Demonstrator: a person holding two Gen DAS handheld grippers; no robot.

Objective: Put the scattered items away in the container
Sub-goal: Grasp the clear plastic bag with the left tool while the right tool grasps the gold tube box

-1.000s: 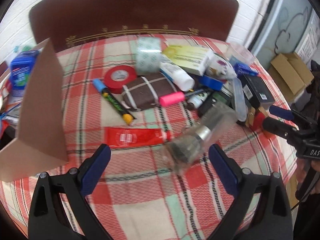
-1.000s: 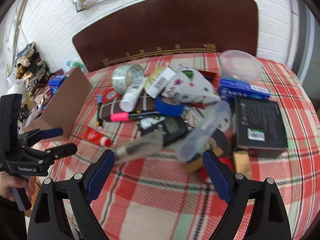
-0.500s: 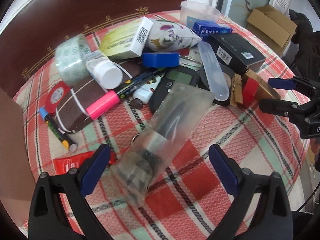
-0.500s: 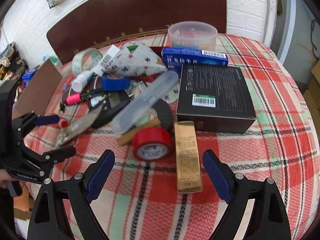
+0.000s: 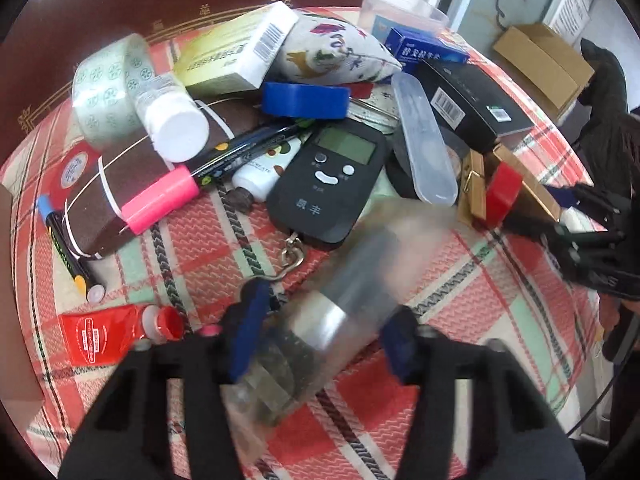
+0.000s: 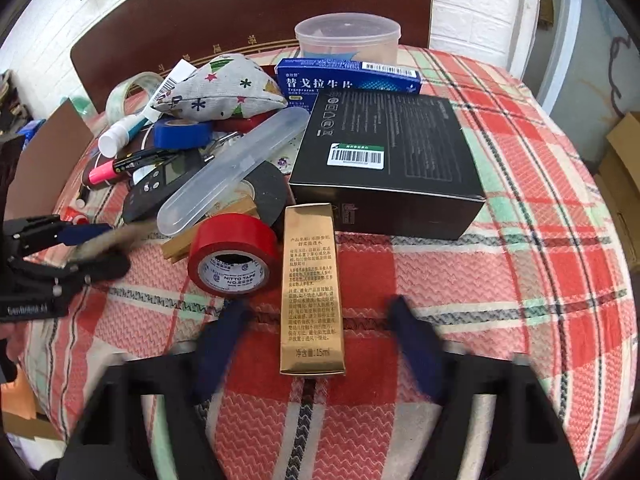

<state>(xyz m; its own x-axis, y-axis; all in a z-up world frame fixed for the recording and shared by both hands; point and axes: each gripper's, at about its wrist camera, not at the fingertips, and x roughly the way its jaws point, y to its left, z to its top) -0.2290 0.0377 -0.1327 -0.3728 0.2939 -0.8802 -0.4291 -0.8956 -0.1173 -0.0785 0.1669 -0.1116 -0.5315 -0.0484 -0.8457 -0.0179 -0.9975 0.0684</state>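
A clear plastic case with a brush inside (image 5: 344, 300) lies slantwise on the checked cloth. My left gripper (image 5: 324, 336) is closing on it, and both blue pads touch its sides. In the right wrist view the same case (image 6: 116, 238) shows as a blur between the left fingers. A gold carton (image 6: 312, 288) lies lengthwise between the fingers of my right gripper (image 6: 320, 340), whose jaws are closing with a gap still on each side of the carton. A brown cardboard box flap (image 6: 48, 152) stands at the table's left edge.
A pile fills the far half of the table: red tape roll (image 6: 234, 258), black box (image 6: 388, 164), clear long case (image 5: 424, 144), black handheld scale (image 5: 328, 184), blue tape (image 5: 304, 100), pink marker (image 5: 160, 200), red tube (image 5: 100, 336), printed pouch (image 5: 332, 52) and plastic tub (image 6: 348, 36).
Both grippers dropped closer to the table and their jaws narrowed from wide open. The left now straddles the brush case; the right moved over to the gold carton.
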